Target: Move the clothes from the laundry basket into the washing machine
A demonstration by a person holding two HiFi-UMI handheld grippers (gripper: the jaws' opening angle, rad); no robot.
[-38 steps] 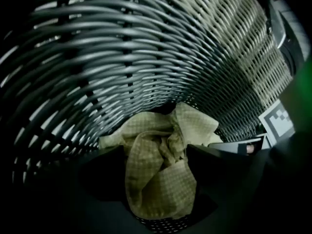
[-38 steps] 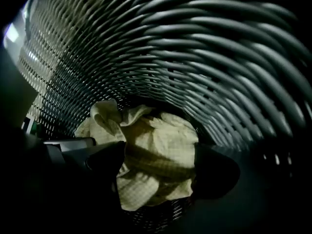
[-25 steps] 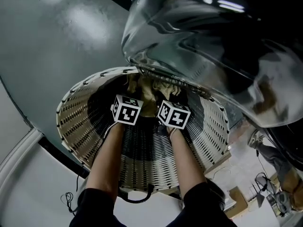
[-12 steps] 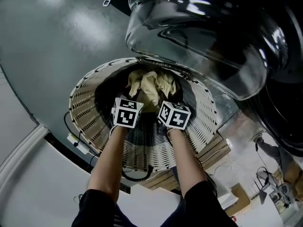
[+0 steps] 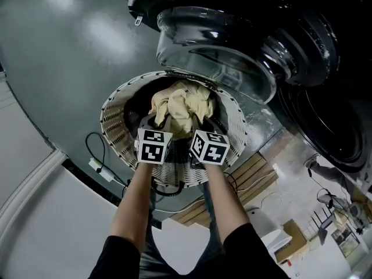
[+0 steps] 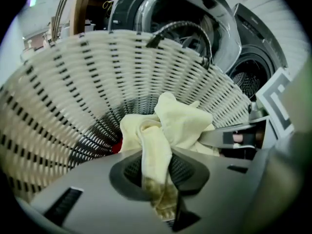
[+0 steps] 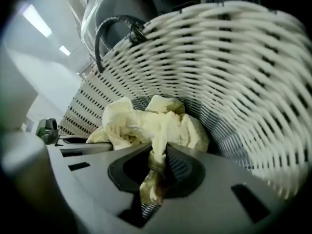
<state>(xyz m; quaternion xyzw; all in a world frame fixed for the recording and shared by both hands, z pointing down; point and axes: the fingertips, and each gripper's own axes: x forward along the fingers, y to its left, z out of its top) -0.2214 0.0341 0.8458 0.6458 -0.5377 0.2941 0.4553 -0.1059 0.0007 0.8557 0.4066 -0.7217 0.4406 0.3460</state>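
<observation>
Yellow cloth (image 5: pixel 181 106), just clamped by left gripper (image 6: pixel 161 184) and right gripper (image 7: pixel 155 174) above the basket (image 5: pixel 114 121), next needs carrying into the washing machine (image 5: pixel 325 121).

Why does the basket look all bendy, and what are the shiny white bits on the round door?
Left gripper view: the wide lens bows the basket and blacks the corners. Right gripper view: same bowing; the weave at right smears. Head view: light glares off the door.

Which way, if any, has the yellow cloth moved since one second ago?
Yes. The cloth has risen: it lay low inside the basket and is now bunched higher, towards the basket's rim.
</observation>
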